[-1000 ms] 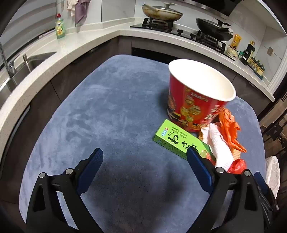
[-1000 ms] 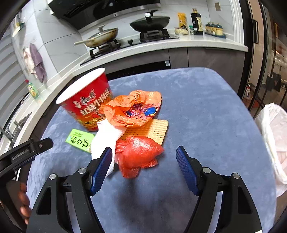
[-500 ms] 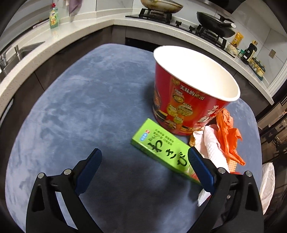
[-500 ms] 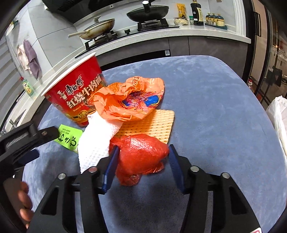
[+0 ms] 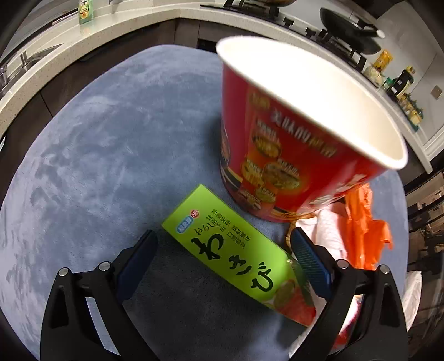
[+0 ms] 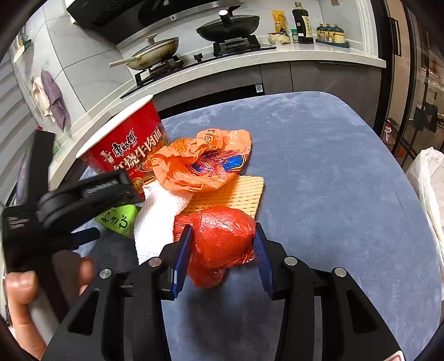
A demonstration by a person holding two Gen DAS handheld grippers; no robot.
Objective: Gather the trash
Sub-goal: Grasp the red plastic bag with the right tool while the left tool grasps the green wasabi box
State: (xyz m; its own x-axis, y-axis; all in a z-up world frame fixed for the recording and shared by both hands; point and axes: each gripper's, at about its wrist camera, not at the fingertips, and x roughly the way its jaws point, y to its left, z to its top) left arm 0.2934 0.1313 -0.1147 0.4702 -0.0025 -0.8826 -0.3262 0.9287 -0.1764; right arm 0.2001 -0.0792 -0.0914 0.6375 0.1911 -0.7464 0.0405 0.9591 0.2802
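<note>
- Blue-grey soft surface (image 6: 319,172) in a kitchen; stove counter (image 6: 277,55) behind with two pans (image 6: 230,26), bottles at the far end.
- Trash heap on the surface: red noodle cup (image 5: 291,144) upright, green box (image 5: 236,250) lying flat just beside it, orange wrapper (image 6: 202,161), white paper towel (image 6: 155,222), yellow waffle cloth (image 6: 236,194), red bag (image 6: 222,238).
- Only the right wrist view shows the red bag, a white bag (image 6: 430,177) off the surface edge, and a hand (image 6: 25,300) holding the left gripper. Only the left view shows the sink (image 5: 25,58).
- Right gripper (image 6: 222,250): jaws have just been closing, both pads now pressing the red bag's sides.
- Left gripper (image 5: 222,250): wide open, green box lying crosswise between its fingers, no clear contact.
</note>
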